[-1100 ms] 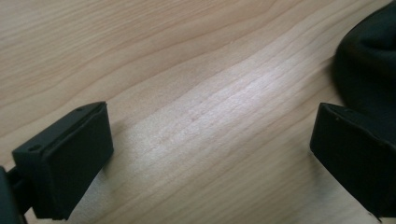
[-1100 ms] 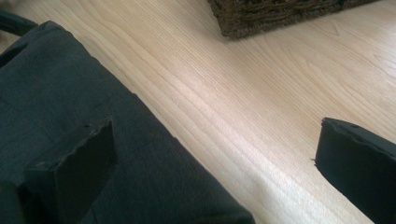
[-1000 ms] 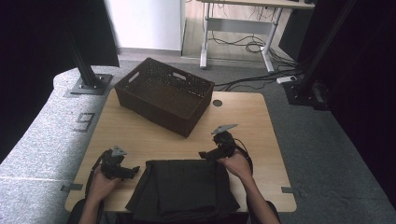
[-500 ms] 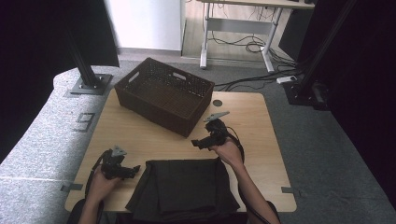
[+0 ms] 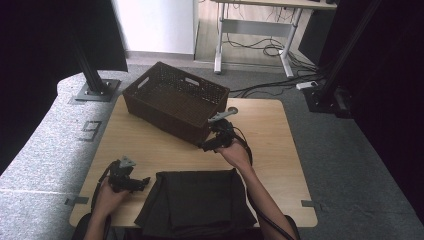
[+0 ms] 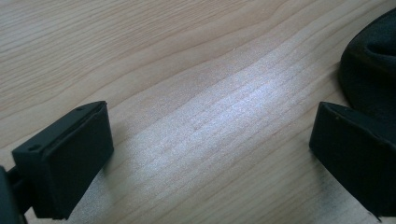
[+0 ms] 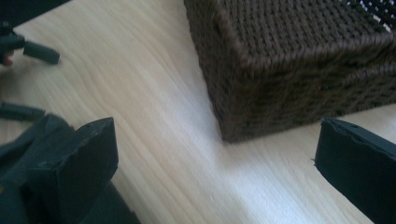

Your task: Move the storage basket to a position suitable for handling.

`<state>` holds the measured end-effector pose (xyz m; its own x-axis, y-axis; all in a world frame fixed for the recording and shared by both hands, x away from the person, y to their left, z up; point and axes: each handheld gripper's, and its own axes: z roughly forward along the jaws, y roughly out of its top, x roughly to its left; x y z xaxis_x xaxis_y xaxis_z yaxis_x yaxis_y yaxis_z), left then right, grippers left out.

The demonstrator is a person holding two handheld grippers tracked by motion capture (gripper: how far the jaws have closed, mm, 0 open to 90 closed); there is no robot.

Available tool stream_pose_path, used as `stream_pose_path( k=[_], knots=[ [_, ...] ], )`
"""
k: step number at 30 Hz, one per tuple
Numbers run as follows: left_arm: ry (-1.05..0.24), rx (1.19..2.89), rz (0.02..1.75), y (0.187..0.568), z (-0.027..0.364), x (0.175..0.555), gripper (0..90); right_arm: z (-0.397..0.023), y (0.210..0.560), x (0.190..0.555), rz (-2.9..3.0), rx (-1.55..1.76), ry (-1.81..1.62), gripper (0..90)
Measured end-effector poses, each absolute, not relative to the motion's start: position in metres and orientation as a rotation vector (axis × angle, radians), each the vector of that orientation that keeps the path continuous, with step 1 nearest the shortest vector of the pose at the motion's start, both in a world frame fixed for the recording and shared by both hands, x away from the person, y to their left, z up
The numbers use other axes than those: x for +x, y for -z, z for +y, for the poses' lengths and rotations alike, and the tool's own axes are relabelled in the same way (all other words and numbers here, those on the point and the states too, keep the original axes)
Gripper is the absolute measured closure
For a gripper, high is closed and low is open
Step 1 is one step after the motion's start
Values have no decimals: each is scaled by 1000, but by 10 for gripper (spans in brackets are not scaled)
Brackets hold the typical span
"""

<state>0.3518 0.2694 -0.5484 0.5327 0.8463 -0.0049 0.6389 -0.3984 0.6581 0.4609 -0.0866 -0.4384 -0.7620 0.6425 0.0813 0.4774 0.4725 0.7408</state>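
A black folded cloth (image 5: pixel 195 200) lies at the table's near edge. A dark brown woven basket (image 5: pixel 175 102) stands at the back left. My right gripper (image 5: pixel 206 146) is open, just in front of the basket's near right corner; in the right gripper view that basket corner (image 7: pixel 289 60) rises between the spread jaws of the right gripper (image 7: pixel 215 154). My left gripper (image 5: pixel 144 182) rests open on the wood just left of the cloth. In the left gripper view the left gripper (image 6: pixel 210 135) has bare table between its jaws, and the cloth's edge (image 6: pixel 373 60) lies by the right jaw.
The wooden table (image 5: pixel 280 130) has bare room to the right of the basket and between the basket and the cloth. A grey carpeted floor (image 5: pixel 360 165) surrounds it. A black stand base (image 5: pixel 95 90) and a desk frame with cables (image 5: pixel 260 45) stand beyond the table.
My right gripper has moved away from the cloth's far edge, forward and left, to the basket's near corner. The left gripper has stayed where it was.
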Motion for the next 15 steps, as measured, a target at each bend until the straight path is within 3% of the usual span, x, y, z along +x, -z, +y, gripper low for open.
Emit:
stream_pose_path(
  k=[9,12,13,15],
  knots=[
    [-444,2165,1199,548,269,352,0,-72,429,471,2507,895,-1175,137],
    [-445,2164,1200,548,269,352,0,-68,426,474,2494,883,-1170,214],
    [-445,2164,1200,548,268,352,0,-66,424,476,2488,877,-1185,294],
    [-446,2164,1201,548,268,352,0,-65,423,477,2490,878,-1194,320]
  ],
)
